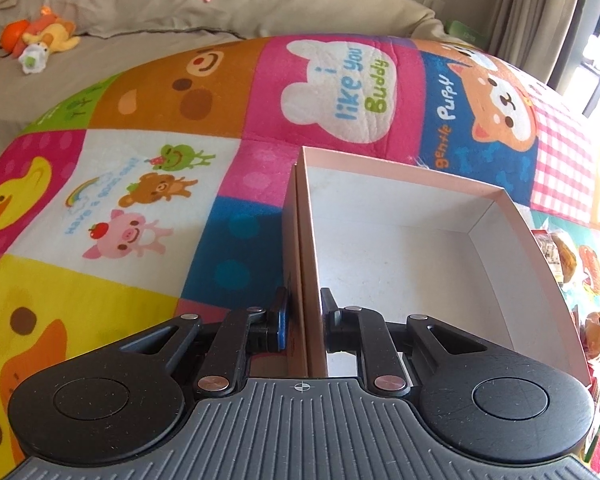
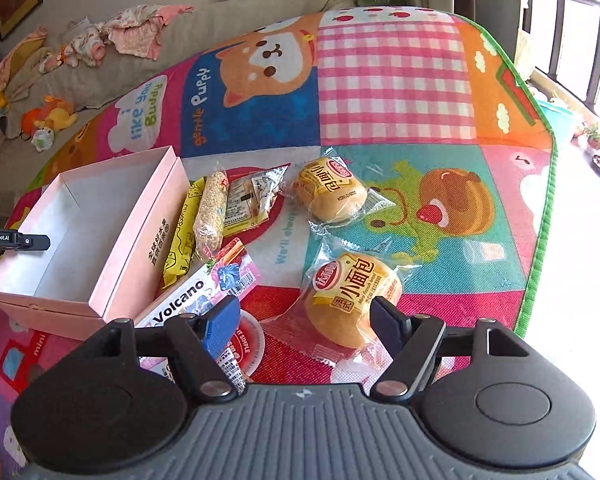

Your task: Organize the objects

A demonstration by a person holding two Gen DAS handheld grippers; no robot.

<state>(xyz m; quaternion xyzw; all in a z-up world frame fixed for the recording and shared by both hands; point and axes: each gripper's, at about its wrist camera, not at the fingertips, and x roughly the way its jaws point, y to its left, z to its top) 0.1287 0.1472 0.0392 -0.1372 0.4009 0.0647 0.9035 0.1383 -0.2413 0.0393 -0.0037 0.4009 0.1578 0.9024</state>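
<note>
Pink box [image 1: 400,248], lid off, empty, resting on patchwork play mat [image 1: 148,184] on the floor; long axis running near to far in the left wrist view. Left claw [image 1: 303,320] clamped together on the box's near-left wall, one finger outside, one inside. Wrapped snacks glimpsed just beyond the box's right wall. Sofa [image 1: 140,8] with plush toy [image 1: 44,38] at far left.

Right wrist view: same box [image 2: 88,236] at left, left claw's finger visible on its left rim. Snacks spread on the mat right of the box: yellow packet [image 2: 182,236], seeded bar [image 2: 212,212], clear-wrapped biscuit pack [image 2: 252,196], "Volcano" carton [image 2: 196,300], small sauce cup [image 2: 248,344], far bread bun [image 2: 330,190], near bread bun [image 2: 350,300]. Right claw [image 2: 306,322] spread apart, nothing pressed, near bun lying directly ahead between the fingers, slightly beyond the tips, wrapper's long axis crossing the gap.

Judged next move: right claw, the nearer one, to advance and close on the near bun, then carry it left into the box, held steady by the left.
</note>
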